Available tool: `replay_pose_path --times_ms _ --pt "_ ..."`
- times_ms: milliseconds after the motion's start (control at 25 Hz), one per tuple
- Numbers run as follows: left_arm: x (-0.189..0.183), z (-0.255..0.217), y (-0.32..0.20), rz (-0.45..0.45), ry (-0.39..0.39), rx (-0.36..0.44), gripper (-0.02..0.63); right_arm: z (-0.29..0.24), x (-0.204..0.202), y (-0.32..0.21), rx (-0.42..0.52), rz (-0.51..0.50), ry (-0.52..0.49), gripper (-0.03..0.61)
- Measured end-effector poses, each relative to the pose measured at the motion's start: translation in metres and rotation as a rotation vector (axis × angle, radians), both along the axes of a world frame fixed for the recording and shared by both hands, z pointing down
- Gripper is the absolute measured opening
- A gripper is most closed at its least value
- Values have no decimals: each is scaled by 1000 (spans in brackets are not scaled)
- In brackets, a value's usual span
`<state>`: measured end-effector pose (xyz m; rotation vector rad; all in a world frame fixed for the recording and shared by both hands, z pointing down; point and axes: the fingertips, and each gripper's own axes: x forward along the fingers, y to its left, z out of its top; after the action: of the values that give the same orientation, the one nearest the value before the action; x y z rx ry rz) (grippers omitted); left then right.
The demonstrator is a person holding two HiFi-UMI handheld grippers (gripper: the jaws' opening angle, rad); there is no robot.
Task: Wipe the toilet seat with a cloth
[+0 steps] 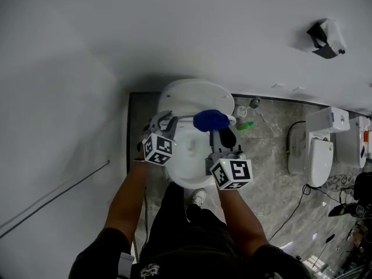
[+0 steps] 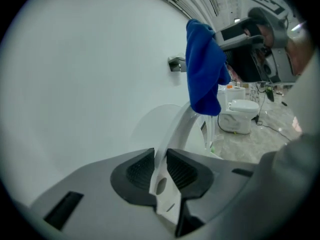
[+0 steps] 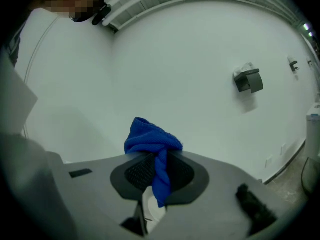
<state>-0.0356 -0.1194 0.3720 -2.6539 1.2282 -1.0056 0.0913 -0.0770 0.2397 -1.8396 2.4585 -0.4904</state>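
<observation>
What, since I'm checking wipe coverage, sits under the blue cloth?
The blue terry cloth, pinched in the right tool, hangs over the white toilet bowl; the rim beneath is covered. The left tool grips the white seat ring.

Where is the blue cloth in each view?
Head view: blue cloth at centre, above the toilet.
Left gripper view: upper right of centre, hanging.
Right gripper view: lower centre, clamped in the right tool.
Shared landmark: the wall fixture, top right, upper centre and upper right.
</observation>
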Motion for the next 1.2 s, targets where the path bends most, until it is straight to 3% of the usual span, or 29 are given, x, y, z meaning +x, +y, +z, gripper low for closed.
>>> replay_pose_path --times_ms 200,320,720,1200 --pt "-3 2 59 -19 13 -5 84 5 20 53 1 -31 -26 57" --pt "-2 15 98 -4 -23 -19 87 16 29 80 -9 -44 -35 57" --pt "-6 88 220 153 -288 -107 109 58 43 144 -54 -53 -80 57" --pt "-10 220 316 354 -537 -245 153 157 31 178 -177 -73 -56 58"
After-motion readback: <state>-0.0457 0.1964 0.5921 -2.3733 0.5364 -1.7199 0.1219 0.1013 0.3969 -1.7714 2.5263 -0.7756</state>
